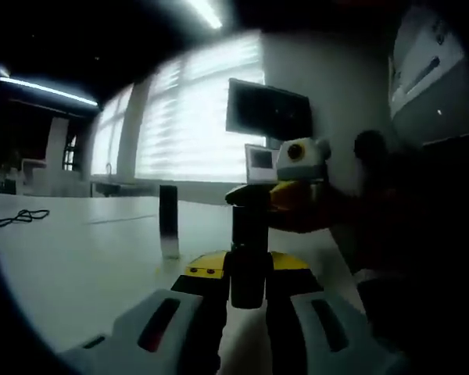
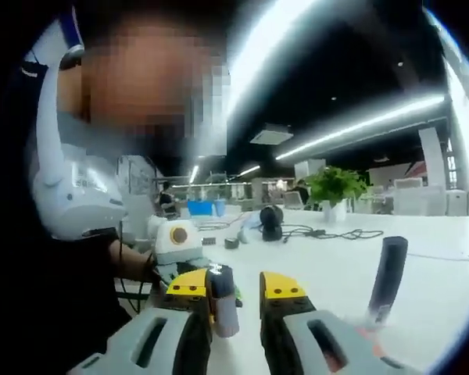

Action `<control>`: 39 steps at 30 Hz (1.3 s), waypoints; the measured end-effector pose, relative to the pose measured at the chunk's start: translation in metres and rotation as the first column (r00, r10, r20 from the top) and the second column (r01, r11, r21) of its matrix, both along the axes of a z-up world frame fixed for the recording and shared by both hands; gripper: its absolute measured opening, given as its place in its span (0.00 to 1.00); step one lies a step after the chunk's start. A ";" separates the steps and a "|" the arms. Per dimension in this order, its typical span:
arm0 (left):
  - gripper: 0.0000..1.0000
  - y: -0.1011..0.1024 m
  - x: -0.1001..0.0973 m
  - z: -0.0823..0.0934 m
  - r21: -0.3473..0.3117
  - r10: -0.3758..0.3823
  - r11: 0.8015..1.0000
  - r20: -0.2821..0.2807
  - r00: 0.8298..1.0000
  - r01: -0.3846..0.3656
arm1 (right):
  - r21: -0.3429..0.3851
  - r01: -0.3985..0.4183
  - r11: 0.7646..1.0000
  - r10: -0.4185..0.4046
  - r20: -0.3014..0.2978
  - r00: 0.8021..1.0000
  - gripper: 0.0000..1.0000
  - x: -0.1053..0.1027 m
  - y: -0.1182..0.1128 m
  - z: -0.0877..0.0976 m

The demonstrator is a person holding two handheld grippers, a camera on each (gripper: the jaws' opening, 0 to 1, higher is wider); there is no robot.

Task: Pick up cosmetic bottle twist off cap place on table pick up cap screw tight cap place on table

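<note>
While I look along my left claw [image 1: 248,293], I see its two jaws closed on a dark upright bottle [image 1: 248,246], which rises between the yellow tips and stands above the white surface [image 1: 78,266]. Ahead of that claw and a little to its left in the left gripper view, a slim dark tube [image 1: 169,221] stands upright on the surface, apart from the bottle. Beyond the bottle and to its right, my other claw shows, with its pale body and orange part just beside the bottle's top; I cannot tell whether it touches the bottle. Further off a dark monitor [image 1: 269,109] stands before bright blinds [image 1: 187,117], and a black cable [image 1: 19,216] lies on the surface far to the left. In the right gripper view, my right claw [image 2: 238,301] has its jaws a little apart, and a small dark cap [image 2: 223,301] sits against the inner face of the left jaw; I cannot tell whether the right jaw touches it, so I cannot say if the cap is gripped. To the right of this claw the same slim tube [image 2: 388,277] stands on the surface. Further ahead lie black headphones [image 2: 272,221], a tangle of black cable, and a potted plant [image 2: 334,187].
</note>
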State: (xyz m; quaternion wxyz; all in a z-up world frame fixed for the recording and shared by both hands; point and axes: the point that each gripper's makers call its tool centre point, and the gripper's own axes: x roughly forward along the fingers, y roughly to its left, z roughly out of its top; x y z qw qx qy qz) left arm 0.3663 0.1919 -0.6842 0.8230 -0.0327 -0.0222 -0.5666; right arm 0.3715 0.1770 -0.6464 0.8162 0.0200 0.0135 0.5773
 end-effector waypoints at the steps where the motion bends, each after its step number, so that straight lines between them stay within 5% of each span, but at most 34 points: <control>1: 0.08 -0.001 -0.002 -0.001 0.004 -0.012 1.000 -0.004 1.000 0.012 | -0.011 -0.029 1.000 0.029 -0.006 1.000 0.16 -0.003 0.001 -0.002; 4: 0.08 -0.003 -0.007 -0.003 0.013 -0.039 0.999 -0.005 0.999 0.039 | -0.041 -0.132 0.990 0.132 -0.009 0.991 0.14 -0.014 0.007 -0.004; 11: 0.08 -0.004 -0.014 0.000 -0.001 -0.082 0.997 -0.019 0.996 0.082 | -0.067 -0.201 0.977 0.199 -0.024 0.980 0.13 -0.015 0.010 -0.008; 14: 0.08 -0.006 -0.022 0.000 -0.006 -0.126 0.992 -0.026 0.992 0.126 | -0.050 -0.280 0.959 0.278 -0.040 0.960 0.12 -0.010 -0.028 -0.005; 20: 0.08 -0.007 -0.030 0.000 -0.005 -0.167 0.986 -0.027 0.986 0.167 | -0.101 -0.347 0.932 0.343 -0.050 0.938 0.10 -0.011 -0.038 -0.012; 39: 0.08 -0.006 -0.015 -0.003 0.019 -0.086 0.996 -0.008 0.996 0.086 | -0.116 -0.243 0.963 0.243 -0.013 0.970 0.09 -0.003 -0.022 -0.015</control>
